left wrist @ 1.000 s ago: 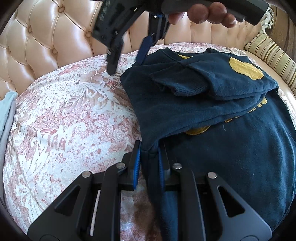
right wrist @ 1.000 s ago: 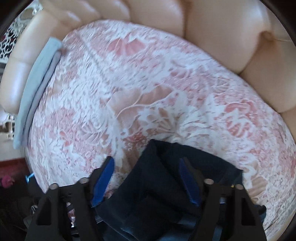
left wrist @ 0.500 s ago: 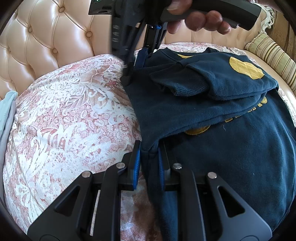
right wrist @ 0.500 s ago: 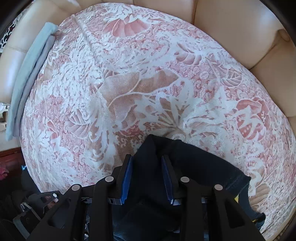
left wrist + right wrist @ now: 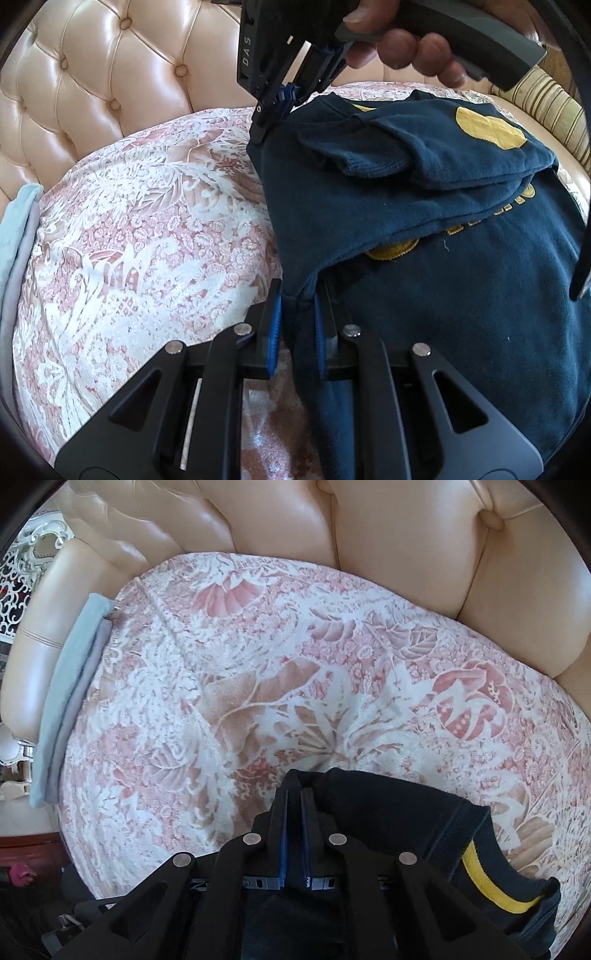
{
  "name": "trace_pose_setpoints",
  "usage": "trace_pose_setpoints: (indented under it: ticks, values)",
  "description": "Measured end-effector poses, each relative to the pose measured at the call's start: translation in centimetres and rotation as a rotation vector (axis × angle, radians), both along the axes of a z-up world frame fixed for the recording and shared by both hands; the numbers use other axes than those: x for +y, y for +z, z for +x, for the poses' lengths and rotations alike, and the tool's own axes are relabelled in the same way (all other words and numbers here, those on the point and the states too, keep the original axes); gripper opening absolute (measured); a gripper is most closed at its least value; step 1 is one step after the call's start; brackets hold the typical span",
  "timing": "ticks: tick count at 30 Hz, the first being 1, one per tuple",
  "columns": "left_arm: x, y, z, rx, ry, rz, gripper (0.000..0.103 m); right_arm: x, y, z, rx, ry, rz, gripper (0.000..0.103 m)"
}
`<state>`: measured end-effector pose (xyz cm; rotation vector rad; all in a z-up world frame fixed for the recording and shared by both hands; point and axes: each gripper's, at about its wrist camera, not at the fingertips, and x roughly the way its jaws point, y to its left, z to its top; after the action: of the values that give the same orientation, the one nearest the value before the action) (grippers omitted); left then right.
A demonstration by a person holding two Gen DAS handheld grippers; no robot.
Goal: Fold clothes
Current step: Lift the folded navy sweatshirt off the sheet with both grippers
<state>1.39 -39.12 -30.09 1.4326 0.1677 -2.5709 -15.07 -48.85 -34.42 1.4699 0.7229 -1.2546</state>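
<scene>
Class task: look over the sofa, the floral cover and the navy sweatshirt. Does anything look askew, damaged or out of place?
Nothing looks damaged or spilled. The navy sweatshirt is mid-fold, one sleeve lying bunched across the folded part, so its edges sit uneven. Folded pale blue cloth lies neatly by the armrest.

Navy sweatshirt [image 5: 424,229] between both grippers' jaws

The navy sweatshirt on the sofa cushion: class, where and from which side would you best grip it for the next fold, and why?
Grip the sweatshirt along its folded left edge, at both ends of it, coming down from above on the bare cushion side. The layers stack there into a thin ridge jaws can pinch. The left gripper and right gripper are shut on it this way.
</scene>
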Motion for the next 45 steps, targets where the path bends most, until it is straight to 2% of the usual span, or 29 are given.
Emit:
trace_pose_setpoints:
  ticks: [10, 12, 15, 17, 19, 20, 21, 23, 26, 27, 29, 30, 34, 36, 38, 41, 43, 44, 45]
  values:
    - [-0.3, 0.2, 0.3, 0.004, 0.008, 0.015, 0.02, 0.7, -1.1, 0.0, 0.01, 0.001, -0.005, 0.007]
    - [-0.4, 0.3, 0.5, 0.008, 0.011, 0.021, 0.022, 0.8, -0.6, -0.3, 0.003, -0.005, -0.016, 0.012]
    - [-0.4, 0.5, 0.7, 0.009, 0.005, 0.028, 0.025, 0.6, 1.9, -0.4, 0.019, -0.023, -0.077, 0.013]
    - [-0.6, 0.7, 1.1, 0.011, 0.011, 0.048, 0.028, 0.7, 4.2, -1.3, 0.025, -0.052, -0.15, 0.021]
    - [-1.0, 1.1, 1.6, 0.019, 0.027, 0.08, 0.034, 1.2, 6.3, -2.3, 0.023, -0.084, -0.221, 0.032]
    - [-1.3, 1.4, 1.8, 0.029, 0.036, 0.1, 0.042, 1.3, 7.3, -2.2, 0.021, -0.099, -0.245, 0.037]
    - [-1.7, 1.8, 2.2, 0.044, 0.044, 0.121, 0.051, 2.1, 8.1, -2.1, 0.021, -0.107, -0.259, 0.039]
    - [-2.5, 2.7, 2.6, 0.08, 0.07, 0.165, 0.053, 4.4, 9.7, -2.2, 0.032, -0.119, -0.287, 0.04]
    - [-4.5, 4.1, 3.4, 0.172, 0.114, 0.256, 0.052, 10.1, 10.7, -1.3, 0.083, -0.194, -0.337, 0.045]
    - [-5.4, 4.4, 3.5, 0.206, 0.126, 0.297, 0.044, 12.8, 11.2, -1.4, 0.108, -0.234, -0.352, 0.047]
    - [-7.1, 4.2, 3.1, 0.256, 0.125, 0.46, 0.036, 18.4, 11.2, -1.8, 0.196, -0.355, -0.374, 0.048]
    - [-8.0, 3.3, 2.3, 0.256, 0.132, 0.584, 0.036, 21.4, 11.1, -2.3, 0.209, -0.431, -0.388, 0.048]
    - [-8.9, 0.0, -1.2, 0.224, 0.186, 0.844, 0.04, 30.0, 9.8, -4.0, 0.22, -0.619, -0.4, 0.052]
    - [-9.0, -1.6, -2.0, 0.206, 0.232, 0.97, 0.04, 31.6, 8.9, -4.5, 0.249, -0.638, -0.389, 0.055]
    - [-8.6, -1.8, -2.8, 0.2, 0.255, 1.015, 0.04, 32.1, 8.1, -4.7, 0.304, -0.628, -0.364, 0.055]
    - [-7.5, -1.2, -3.9, 0.189, 0.243, 1.07, 0.04, 32.7, 7.7, -5.0, 0.321, -0.605, -0.385, 0.055]
    - [-7.1, -1.4, -5.0, 0.146, 0.259, 1.048, 0.04, 32.7, 7.3, -5.5, 0.326, -0.601, -0.369, 0.055]
    - [-6.9, -1.5, -5.3, 0.122, 0.278, 1.023, 0.03, 32.6, 6.8, -5.8, 0.312, -0.597, -0.349, 0.056]
    - [-6.9, -1.6, -5.5, 0.101, 0.292, 1.001, 0.011, 32.2, 5.9, -6.0, 0.296, -0.592, -0.32, 0.056]
